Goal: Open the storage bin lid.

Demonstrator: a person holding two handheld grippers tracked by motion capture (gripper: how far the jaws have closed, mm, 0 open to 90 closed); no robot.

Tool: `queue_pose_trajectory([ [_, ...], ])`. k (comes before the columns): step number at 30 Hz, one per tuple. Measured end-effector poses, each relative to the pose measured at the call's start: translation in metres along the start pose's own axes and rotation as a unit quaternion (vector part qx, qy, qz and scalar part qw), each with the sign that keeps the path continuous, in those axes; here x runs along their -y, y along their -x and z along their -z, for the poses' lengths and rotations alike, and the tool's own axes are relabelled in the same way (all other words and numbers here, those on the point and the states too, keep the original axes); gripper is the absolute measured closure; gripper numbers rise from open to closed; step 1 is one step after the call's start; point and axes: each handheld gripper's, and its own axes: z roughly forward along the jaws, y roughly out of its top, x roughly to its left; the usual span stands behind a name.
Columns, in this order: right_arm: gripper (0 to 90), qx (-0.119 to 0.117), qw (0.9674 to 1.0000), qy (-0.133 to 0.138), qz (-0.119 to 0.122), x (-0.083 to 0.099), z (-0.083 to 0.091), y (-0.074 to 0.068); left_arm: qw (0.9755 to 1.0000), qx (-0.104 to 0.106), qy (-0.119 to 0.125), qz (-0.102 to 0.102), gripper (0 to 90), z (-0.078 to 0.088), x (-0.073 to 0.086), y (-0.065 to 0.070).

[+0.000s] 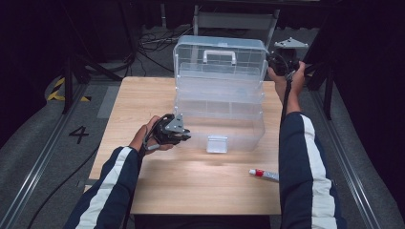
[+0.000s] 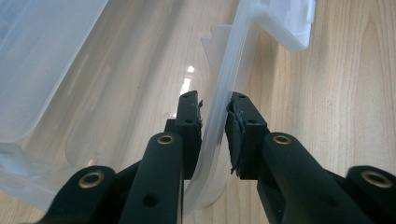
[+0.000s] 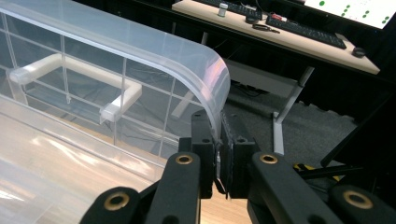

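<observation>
Toward the desk's (image 1: 143, 98) far edge stands the clear tiered box (image 1: 219, 102), its lid (image 3: 140, 44) raised. The left gripper (image 2: 214, 122) is clamped on its front wall, the right gripper (image 3: 218, 142) on the lid's rim. Thin, slick plastic could slip from the right pads, likely dropping the lid shut.

Recording lab, black curtains (image 1: 28, 57), floor cables (image 1: 153, 43)

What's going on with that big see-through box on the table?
A person is working a clear plastic storage box on a wooden table with two hand-held grippers. The left gripper pinches the front wall of its bottom tray; the right gripper is clamped on the edge of the raised lid. A small red-capped tube lies untouched nearby.
</observation>
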Motion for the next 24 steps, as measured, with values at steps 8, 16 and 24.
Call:
queue_pose_trajectory([
  [8, 85.2, -0.009, 0.9998, -0.012, -0.011, -0.004, -0.011, 0.006, 1.0, -0.001, 0.001, 0.001, 76.3, 0.0, 0.0, 0.0],
  [16, 85.0, -0.012, 0.9996, -0.021, -0.017, -0.007, -0.023, 0.008, 1.0, -0.005, 0.004, 0.0, 76.0, 0.0, 0.001, 0.001],
  [24, 84.7, -0.007, 0.9995, -0.025, -0.015, -0.008, -0.033, 0.009, 0.9999, -0.008, 0.005, -0.002, 75.8, 0.0, 0.001, 0.001],
])
